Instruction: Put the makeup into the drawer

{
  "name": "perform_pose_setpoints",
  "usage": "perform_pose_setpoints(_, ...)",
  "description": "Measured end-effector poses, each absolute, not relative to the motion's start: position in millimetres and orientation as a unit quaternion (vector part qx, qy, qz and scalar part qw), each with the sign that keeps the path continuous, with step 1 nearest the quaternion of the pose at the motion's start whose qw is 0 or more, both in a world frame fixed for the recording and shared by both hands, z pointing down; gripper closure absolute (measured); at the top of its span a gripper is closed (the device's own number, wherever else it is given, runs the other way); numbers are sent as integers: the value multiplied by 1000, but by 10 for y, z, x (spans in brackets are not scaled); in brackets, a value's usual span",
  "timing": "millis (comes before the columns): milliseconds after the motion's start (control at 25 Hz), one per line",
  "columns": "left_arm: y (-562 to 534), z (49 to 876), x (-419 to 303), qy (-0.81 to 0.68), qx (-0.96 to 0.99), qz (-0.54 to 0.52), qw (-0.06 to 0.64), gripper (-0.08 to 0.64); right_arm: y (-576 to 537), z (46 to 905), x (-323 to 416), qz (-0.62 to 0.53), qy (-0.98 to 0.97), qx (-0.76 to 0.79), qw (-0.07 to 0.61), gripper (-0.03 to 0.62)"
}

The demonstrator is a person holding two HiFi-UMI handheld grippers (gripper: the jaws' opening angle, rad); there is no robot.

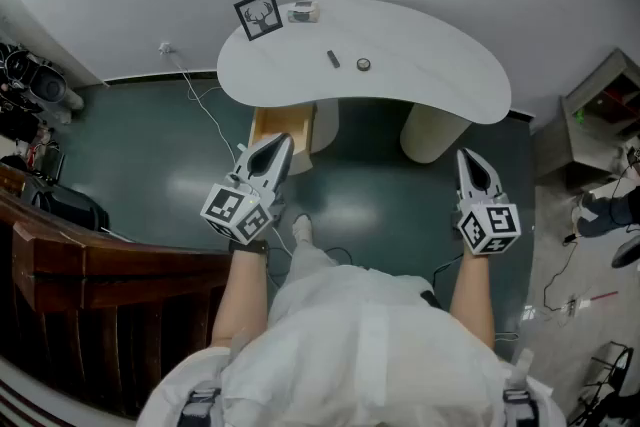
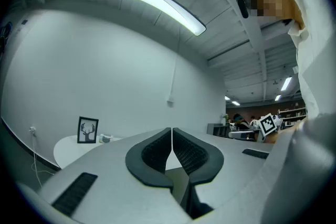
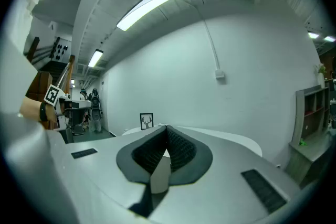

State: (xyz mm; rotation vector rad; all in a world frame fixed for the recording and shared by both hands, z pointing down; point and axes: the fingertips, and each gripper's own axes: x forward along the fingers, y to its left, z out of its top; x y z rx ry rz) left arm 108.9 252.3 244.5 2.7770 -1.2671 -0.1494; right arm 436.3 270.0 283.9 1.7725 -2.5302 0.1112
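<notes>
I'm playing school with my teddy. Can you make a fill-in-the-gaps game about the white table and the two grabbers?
1. The black-framed picture standing on the white curved table shows the head of a ____.
2. The left gripper and the right gripper both hold nothing, and their jaws are ____.
3. The light wooden drawer under the table's left side stands ____.
4. The small dark stick lies on top of the ____.

Missing words: deer; shut; open; table
</notes>
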Motion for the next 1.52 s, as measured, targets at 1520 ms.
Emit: perform_pose_setpoints(1520,2150,2607,704,-431,898,-51,67,538,2294,2919,4121,42,-829,557,44,581)
